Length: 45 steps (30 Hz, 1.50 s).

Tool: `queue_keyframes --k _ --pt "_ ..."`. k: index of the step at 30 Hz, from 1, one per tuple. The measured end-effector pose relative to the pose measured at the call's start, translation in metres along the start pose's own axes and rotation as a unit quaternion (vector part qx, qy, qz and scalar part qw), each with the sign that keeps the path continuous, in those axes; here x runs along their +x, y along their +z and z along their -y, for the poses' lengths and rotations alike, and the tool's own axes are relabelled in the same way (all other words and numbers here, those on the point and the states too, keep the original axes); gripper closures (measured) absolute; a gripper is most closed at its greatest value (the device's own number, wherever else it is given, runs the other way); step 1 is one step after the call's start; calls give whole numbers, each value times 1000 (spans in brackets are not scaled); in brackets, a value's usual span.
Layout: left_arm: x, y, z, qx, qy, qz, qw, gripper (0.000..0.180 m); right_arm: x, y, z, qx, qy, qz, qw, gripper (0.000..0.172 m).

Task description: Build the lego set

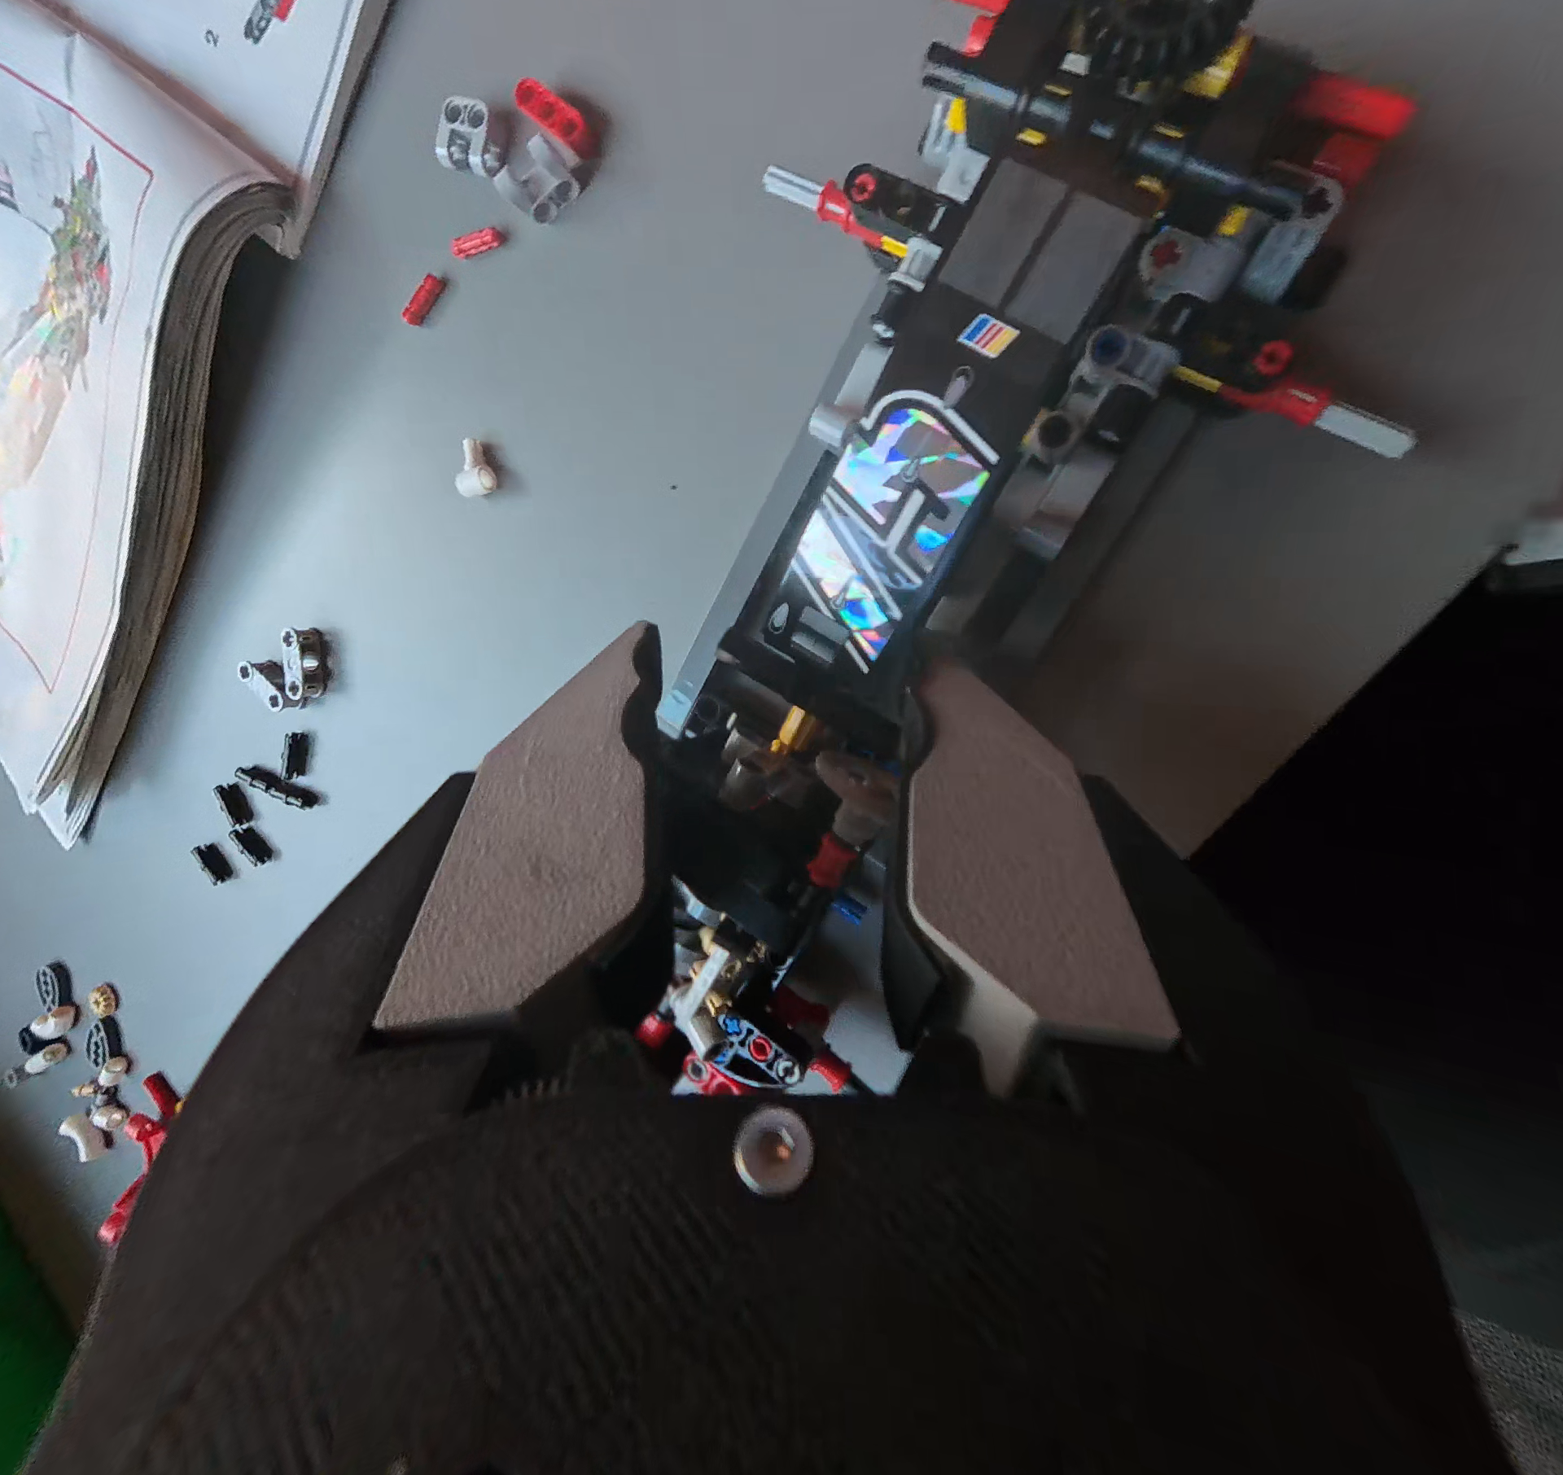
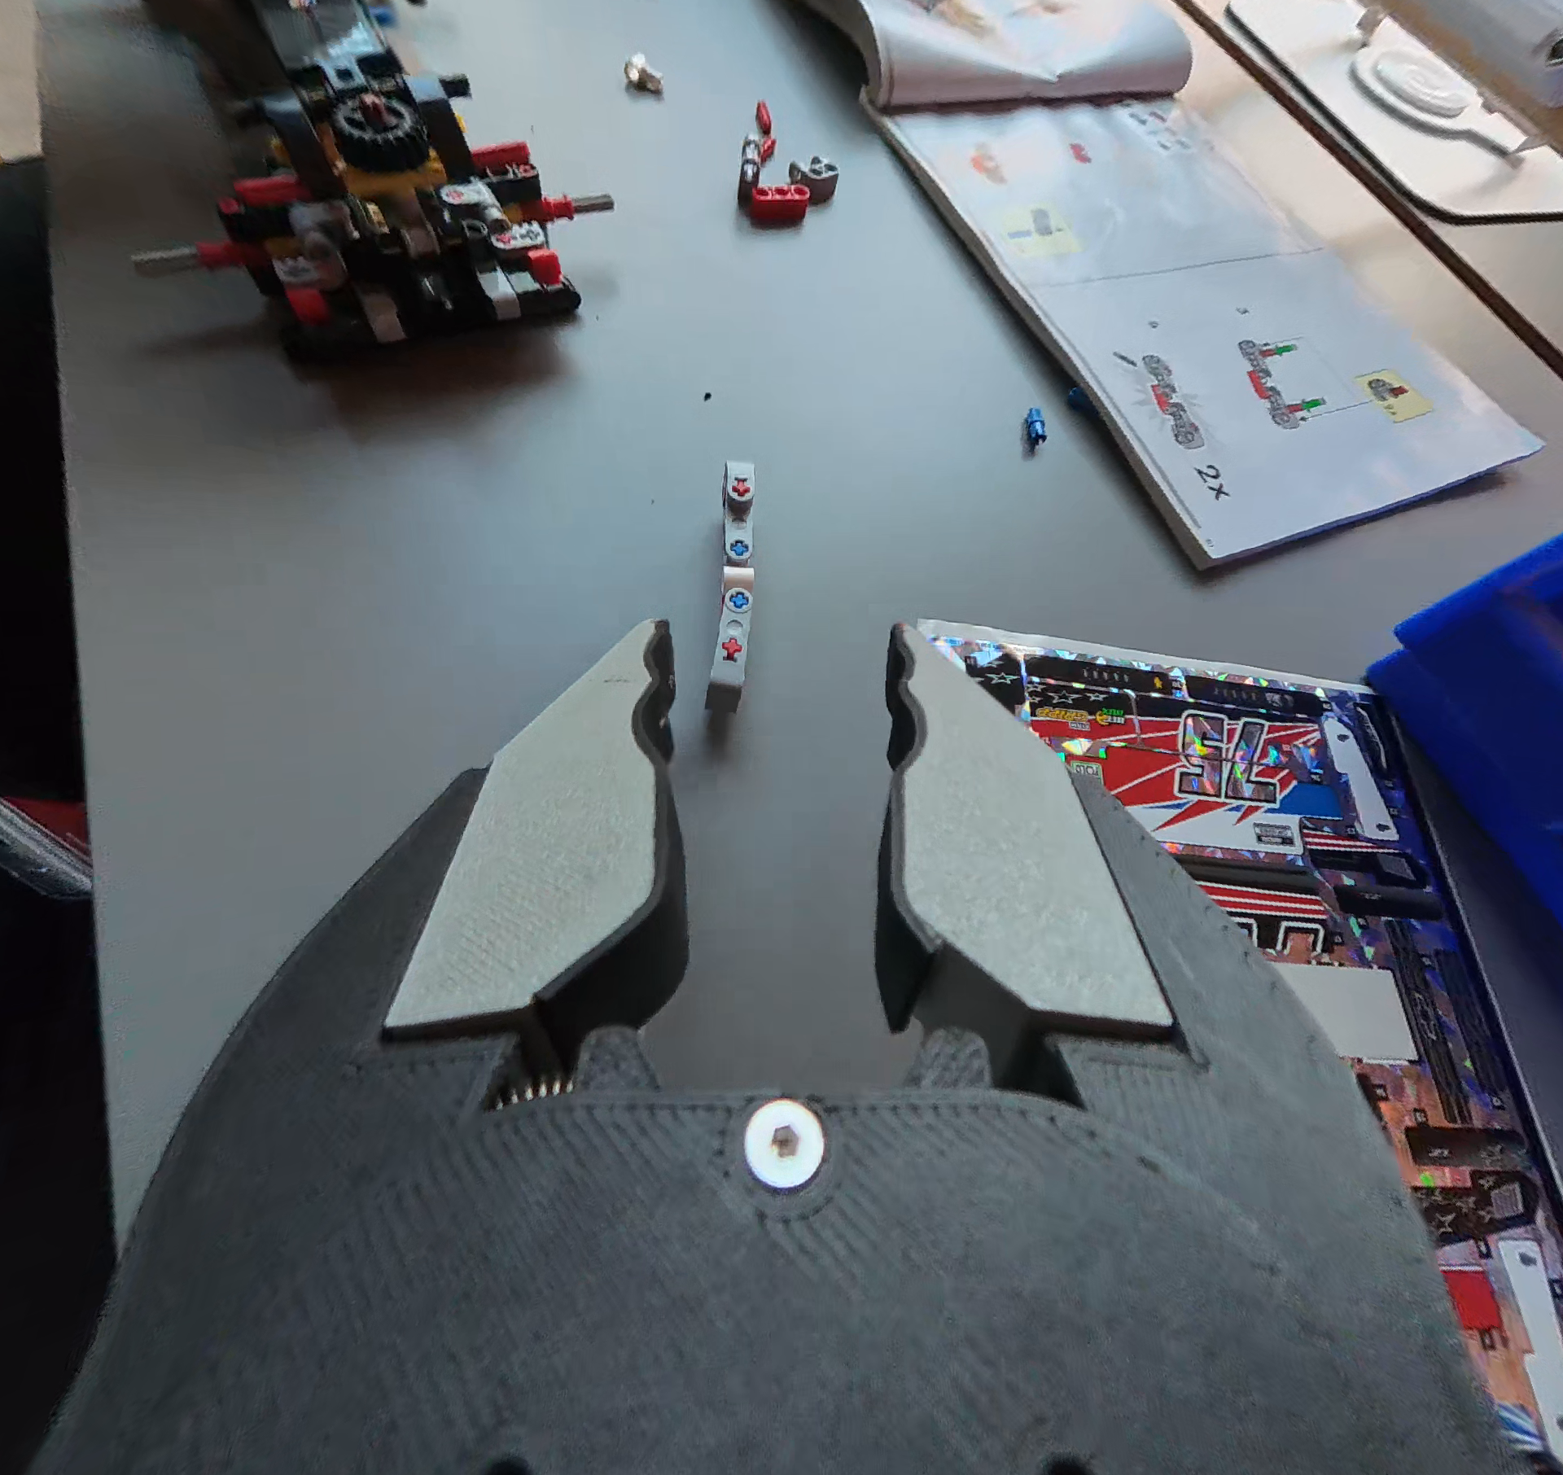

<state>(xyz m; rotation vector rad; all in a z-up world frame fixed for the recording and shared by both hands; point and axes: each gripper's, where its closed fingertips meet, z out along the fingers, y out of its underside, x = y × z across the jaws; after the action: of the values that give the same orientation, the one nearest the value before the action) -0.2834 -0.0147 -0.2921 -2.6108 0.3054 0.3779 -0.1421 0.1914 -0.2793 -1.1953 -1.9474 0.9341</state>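
Left gripper (image 1: pixel 786 673): jaws straddle the near end of the brick-built car chassis (image 1: pixel 896 521) on the bench (image 1: pixel 592 386); pad contact cannot be told. Right gripper (image 2: pixel 778 682): jaws released, bare; grey linked beam piece (image 2: pixel 734 589) just ahead, untouched. Holographic sticker sheet (image 2: pixel 1226 766) beside it.

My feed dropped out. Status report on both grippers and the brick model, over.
Left gripper astride the black brick model, grip unclear. Right gripper open, nothing held, grey beam assembly just ahead. Sticker sheet beside right finger.
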Motion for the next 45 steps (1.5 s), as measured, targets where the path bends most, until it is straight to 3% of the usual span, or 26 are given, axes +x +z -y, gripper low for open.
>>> queue_keyframes --k 4,15,26,33,36,41,45 --pt "-13 4 -7 -8 -8 20 1000 125 -2 3 -2 -9 -2 19 1000 136" --pt "-21 2 -10 -10 -65 31 997 127 -3 3 -4 -14 -11 21 1000 138" --pt "-28 -39 9 48 -86 46 994 131 -3 7 -8 -33 -18 13 999 149" --pt "-26 -48 17 68 -107 53 991 134 -3 5 -6 -24 -21 10 999 146" --pt "-18 -54 22 100 -134 52 984 132 -2 1 -1 -3 -17 9 1000 145" --pt "0 -75 34 211 -168 62 961 129 6 -10 12 54 8 1 999 145" --pt "8 -71 33 235 -160 63 957 134 15 -20 22 102 42 -1 994 144"
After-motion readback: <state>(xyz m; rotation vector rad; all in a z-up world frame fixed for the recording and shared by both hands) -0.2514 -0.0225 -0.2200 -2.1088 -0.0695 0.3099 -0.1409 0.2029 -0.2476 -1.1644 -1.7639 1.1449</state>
